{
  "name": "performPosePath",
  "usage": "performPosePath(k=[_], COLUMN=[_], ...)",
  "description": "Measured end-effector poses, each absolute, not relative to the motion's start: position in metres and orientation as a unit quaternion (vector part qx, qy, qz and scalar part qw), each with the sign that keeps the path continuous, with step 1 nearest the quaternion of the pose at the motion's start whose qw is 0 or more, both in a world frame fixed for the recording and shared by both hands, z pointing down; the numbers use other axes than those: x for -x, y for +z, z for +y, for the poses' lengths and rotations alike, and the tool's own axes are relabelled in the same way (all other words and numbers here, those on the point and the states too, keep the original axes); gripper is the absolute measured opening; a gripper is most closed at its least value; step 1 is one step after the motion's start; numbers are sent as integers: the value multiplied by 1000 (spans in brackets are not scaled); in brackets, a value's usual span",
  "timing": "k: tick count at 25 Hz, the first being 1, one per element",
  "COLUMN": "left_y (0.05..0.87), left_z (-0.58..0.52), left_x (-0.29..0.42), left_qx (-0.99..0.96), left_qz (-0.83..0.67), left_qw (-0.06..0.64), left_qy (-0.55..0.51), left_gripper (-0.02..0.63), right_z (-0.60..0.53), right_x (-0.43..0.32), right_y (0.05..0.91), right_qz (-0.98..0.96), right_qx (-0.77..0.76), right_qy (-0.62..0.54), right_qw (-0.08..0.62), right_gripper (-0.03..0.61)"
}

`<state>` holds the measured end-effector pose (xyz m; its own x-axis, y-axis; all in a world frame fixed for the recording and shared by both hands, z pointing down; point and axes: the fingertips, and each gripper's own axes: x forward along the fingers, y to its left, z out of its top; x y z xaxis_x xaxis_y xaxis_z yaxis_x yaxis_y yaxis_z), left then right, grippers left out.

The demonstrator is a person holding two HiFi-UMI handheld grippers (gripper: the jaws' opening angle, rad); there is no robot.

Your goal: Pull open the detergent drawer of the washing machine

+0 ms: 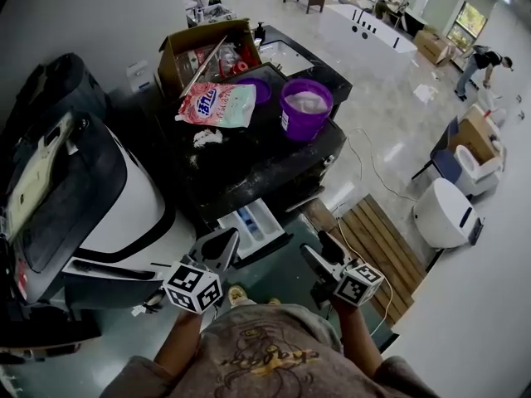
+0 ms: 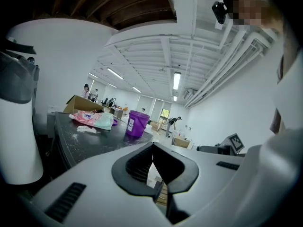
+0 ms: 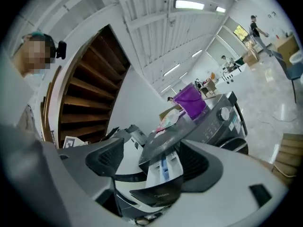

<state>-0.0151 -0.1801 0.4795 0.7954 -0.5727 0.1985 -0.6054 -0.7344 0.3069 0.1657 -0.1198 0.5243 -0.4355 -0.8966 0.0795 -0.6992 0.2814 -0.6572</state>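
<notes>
**Q:** Place of the detergent drawer [image 1: 253, 222]?

**A:** Lower centre of the head view. Drawn out from the front of the dark washing machine [image 1: 249, 160]. White tray with a blue insert, dark front panel nearest the bottom edge of the frame.

**Q:** Relation to the right hand-held gripper [image 1: 319, 254]?

**A:** Just left of it in the head view, near but apart, with no contact visible. In the right gripper view, detergent drawer [image 3: 163, 167] at frame centre, framed by the two jaws yet lying beyond them. Jaws spread wide, pads pressing on nothing.

**Q:** Relation to the left hand-held gripper [image 1: 217, 249]?

**A:** Just above and to the right of it in the head view, tips close to the near left corner of the drawer front. Touching or not: impossible to tell. In the left gripper view, jaws brought together save for a thin slit, nothing clamped between them.

**Q:** Surroundings, for orientation?

**A:** On the machine's top, upper centre of the head view: purple bucket [image 1: 305, 108], pink detergent pouch [image 1: 217, 104] lying flat beside it, open cardboard box [image 1: 203, 52] behind. All well above the drawer in the frame. White appliance [image 1: 133, 197] at the left edge, beside the machine. Wooden pallet [image 1: 373, 243] on the floor, right of the right hand-held gripper.
</notes>
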Motion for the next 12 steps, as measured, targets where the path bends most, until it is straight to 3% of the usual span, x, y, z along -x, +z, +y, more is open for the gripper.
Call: performPosePath(k=[12], left_y=[509], left_z=[-184], left_x=[43], left_qx=[-916], left_qz=[-362], left_qw=[160], left_qy=[60], left_gripper=[21], right_z=[-128], right_x=[-147], right_y=[516], right_qz=[819], right_qx=[546], right_qy=[-179], right_qw=[16], right_gripper=[194])
